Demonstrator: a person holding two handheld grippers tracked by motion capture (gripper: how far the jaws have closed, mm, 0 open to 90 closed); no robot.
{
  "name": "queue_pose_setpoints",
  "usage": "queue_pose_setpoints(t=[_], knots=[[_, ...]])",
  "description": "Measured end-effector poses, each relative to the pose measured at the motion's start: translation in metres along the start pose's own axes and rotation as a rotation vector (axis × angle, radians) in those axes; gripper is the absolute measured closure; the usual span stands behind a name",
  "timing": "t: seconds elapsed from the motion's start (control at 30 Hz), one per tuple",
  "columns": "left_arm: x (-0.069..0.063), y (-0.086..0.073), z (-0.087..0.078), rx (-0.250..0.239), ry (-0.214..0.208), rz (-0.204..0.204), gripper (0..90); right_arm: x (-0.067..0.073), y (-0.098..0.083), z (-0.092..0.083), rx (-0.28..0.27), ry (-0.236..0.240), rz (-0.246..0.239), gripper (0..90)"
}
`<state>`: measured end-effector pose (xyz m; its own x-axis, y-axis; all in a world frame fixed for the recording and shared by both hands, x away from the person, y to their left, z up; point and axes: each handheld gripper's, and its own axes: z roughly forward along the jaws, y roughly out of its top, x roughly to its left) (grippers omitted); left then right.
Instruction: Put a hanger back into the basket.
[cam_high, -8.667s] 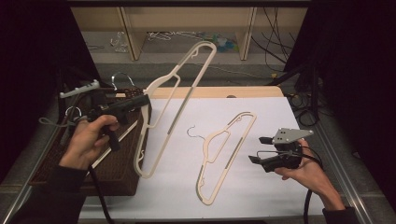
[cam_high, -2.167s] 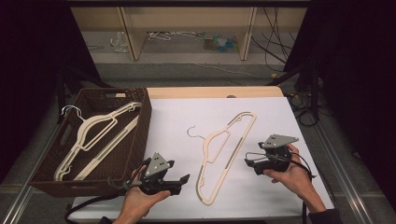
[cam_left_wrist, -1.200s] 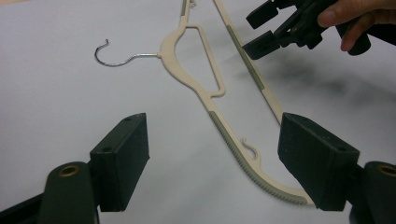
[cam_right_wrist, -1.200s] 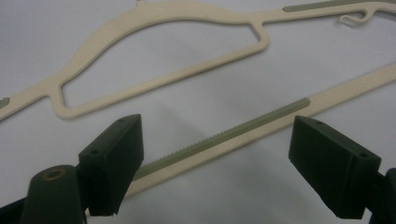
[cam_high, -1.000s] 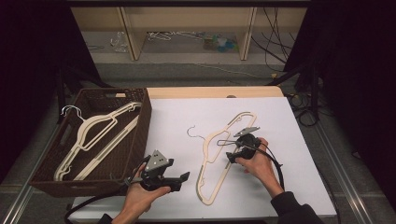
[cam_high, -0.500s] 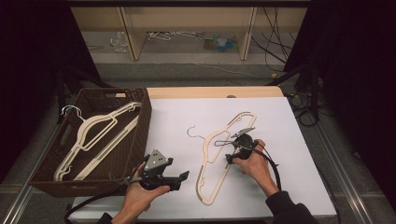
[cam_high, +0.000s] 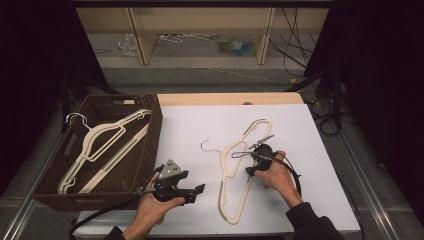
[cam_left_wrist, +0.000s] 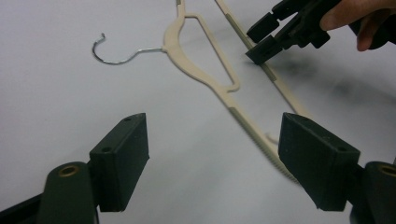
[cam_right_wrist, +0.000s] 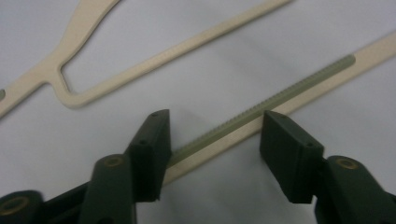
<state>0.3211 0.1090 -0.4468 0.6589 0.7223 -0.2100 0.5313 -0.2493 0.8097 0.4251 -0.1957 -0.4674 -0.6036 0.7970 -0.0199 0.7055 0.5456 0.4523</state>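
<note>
Right tool is down on the white-covered desk, its jaws astride one bar of the cream hanger. They have just been closing, with the bar between them. In the right gripper view the ribbed strip of the bar runs on a slant between the two pads; the left pad looks to be against it, the right pad stands off with white desk showing in the gap. Not yet clenched on it.

Left tool sits low at the near edge of the desk, held level in the left hand, jaws spread wide and released, nothing between them. Its own view looks across the desk at the hanger and at the right tool beyond.

Hanger lies flat, right of the desk's centre, long axis running near-to-far on a slant. Wire hook points left at mid-desk; lower end near the front edge.

Brown woven basket at far left of the desk. Two more cream hangers lie in it, one wire hook over its far-left rim.
</note>
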Motion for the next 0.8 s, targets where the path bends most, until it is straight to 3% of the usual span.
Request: queue_pose_setpoints(t=[0.17,0.33,0.53,0.6,0.63,0.73,0.77,0.8], knots=[[0.0,0.001,-0.002,-0.005,-0.002,0.001,24.3,-0.016,-0.008,-0.008,0.038,0.019,0.01,58.6],[-0.001,0.0,-0.002,-0.002,-0.004,0.002,24.3,-0.027,-0.012,-0.014,0.078,0.032,0.043,65.2],[0.0,0.0,-0.003,0.005,-0.006,0.011,24.4,-0.035,-0.013,-0.015,0.114,0.025,0.049,65.6],[0.0,0.0,-0.003,0.004,-0.011,0.013,24.4,-0.033,-0.012,-0.017,0.161,0.019,0.056,63.5],[0.0,0.0,-0.004,0.003,-0.008,0.014,24.4,-0.033,-0.011,-0.018,0.187,0.02,0.037,62.4],[-0.001,0.0,-0.003,-0.005,-0.005,0.004,24.4,-0.032,-0.012,-0.018,0.194,0.023,0.039,59.5],[0.0,0.0,-0.003,0.004,-0.006,0.013,24.5,-0.028,-0.012,-0.018,0.222,0.027,0.07,57.9],[-0.001,0.0,-0.003,0.004,-0.007,0.011,24.4,-0.028,-0.011,-0.017,0.21,0.02,0.055,58.1]])
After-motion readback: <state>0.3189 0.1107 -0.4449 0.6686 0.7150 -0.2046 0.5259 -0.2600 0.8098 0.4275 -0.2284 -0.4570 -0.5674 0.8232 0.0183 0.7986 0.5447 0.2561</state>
